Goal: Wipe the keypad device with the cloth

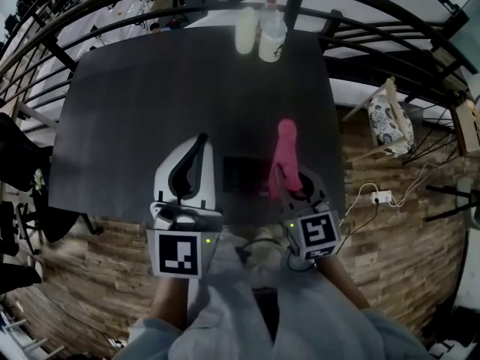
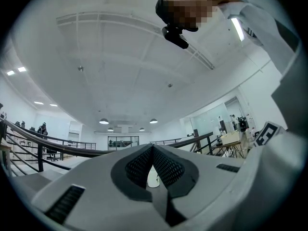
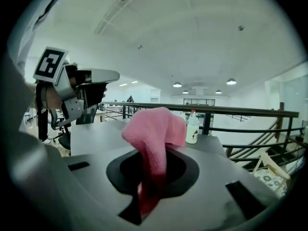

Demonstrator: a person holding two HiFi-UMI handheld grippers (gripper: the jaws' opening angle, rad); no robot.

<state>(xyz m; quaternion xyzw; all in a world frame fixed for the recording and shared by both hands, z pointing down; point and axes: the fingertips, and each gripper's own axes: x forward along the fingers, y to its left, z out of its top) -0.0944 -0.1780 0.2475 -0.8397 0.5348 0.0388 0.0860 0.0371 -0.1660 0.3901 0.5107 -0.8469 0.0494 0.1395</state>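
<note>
Clamps pink cloth [image 1: 287,152] in right gripper [image 1: 292,191], lower centre-right; holds left gripper [image 1: 201,139] lower left, jaws together on nothing, over dark table [image 1: 150,111].

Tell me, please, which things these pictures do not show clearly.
1. Keypad device: head view, dark on the dark table; keys unreadable, right edge behind the pink cloth.
2. Bottles: head view, labels too small and blurred.
3. Pink cloth's lower end: right gripper view, buried between the right tongs.
</note>
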